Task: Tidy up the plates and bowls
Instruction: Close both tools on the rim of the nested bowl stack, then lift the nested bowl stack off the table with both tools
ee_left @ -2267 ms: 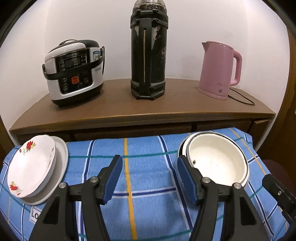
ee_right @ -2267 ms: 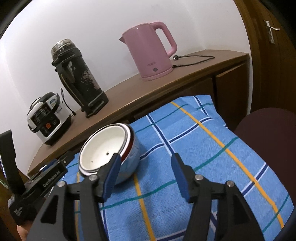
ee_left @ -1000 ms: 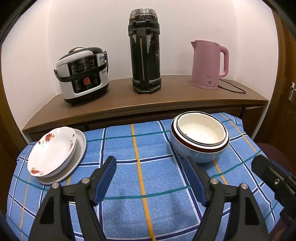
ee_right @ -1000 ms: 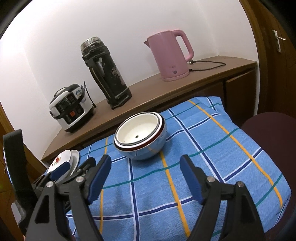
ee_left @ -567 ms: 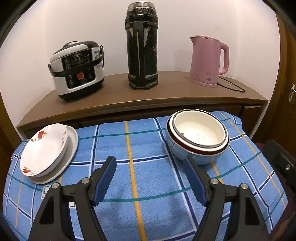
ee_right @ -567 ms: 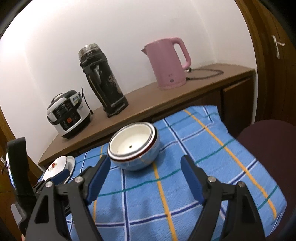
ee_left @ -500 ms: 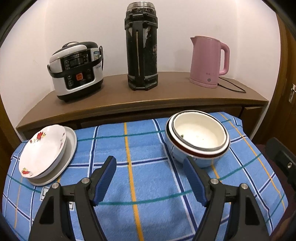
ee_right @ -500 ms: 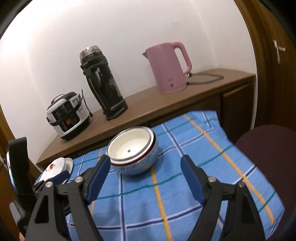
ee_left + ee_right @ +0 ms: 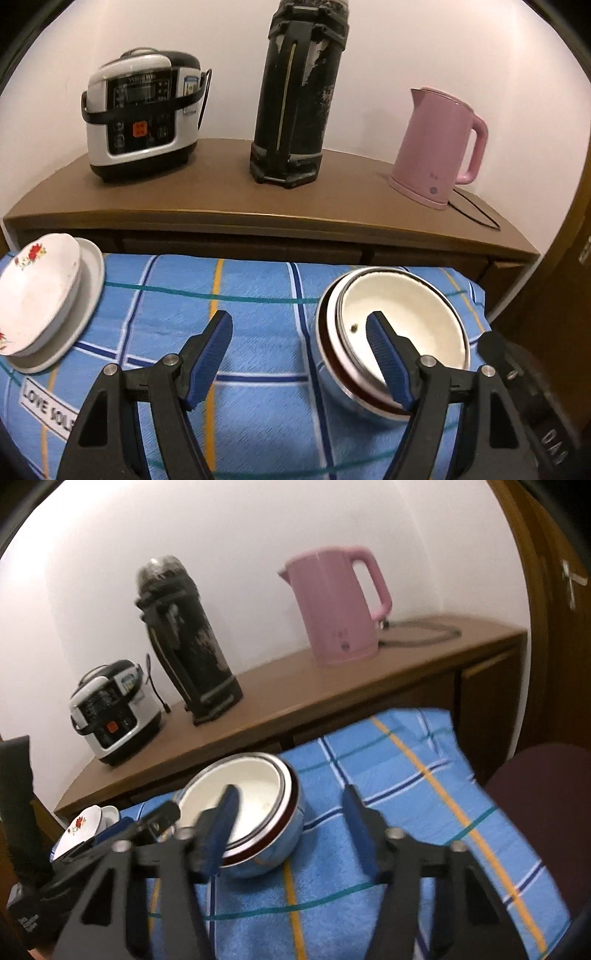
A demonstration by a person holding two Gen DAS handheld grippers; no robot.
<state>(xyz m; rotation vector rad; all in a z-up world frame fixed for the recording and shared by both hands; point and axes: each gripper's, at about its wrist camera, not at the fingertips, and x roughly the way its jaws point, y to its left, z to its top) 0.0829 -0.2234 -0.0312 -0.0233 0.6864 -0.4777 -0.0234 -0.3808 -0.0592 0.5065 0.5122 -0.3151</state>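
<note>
Scene: You are working over a blue plaid cloth [image 9: 258, 295], with a rice cooker [image 9: 142, 118], a black flask [image 9: 299, 92] and a pink kettle [image 9: 436, 147] standing on the wooden counter [image 9: 229, 195] behind.

Bowls: The nested bowls [image 9: 402, 325], a white one sitting inside a red-rimmed one, are resting on the cloth toward its right side.

Plates: The flowered plate [image 9: 37, 295] is lying on a plain white plate [image 9: 92, 277] at the cloth's left edge, well apart from the bowls.

Left gripper: You are holding the left gripper [image 9: 299, 354] with its jaws wide and nothing between them; its right pad appears to be hanging over the bowls' mouth, the left pad over bare cloth.

Right gripper: You are closing the right gripper [image 9: 291, 827], jaws at a middling gap. The bowls' near-right rim is lying between them, one pad looking to be over the inside, the other outside the wall; the blur is hiding whether either pad is touching.

Risk: You are likely closing on a thin rim at one side of a stacked pair. An off-centre pinch could tip the bowls, or lift only the inner one and leave the outer rocking.

Risk: Both tools are crowding the same bowls; the left pad inside the mouth could knock the rim as you lift.
</note>
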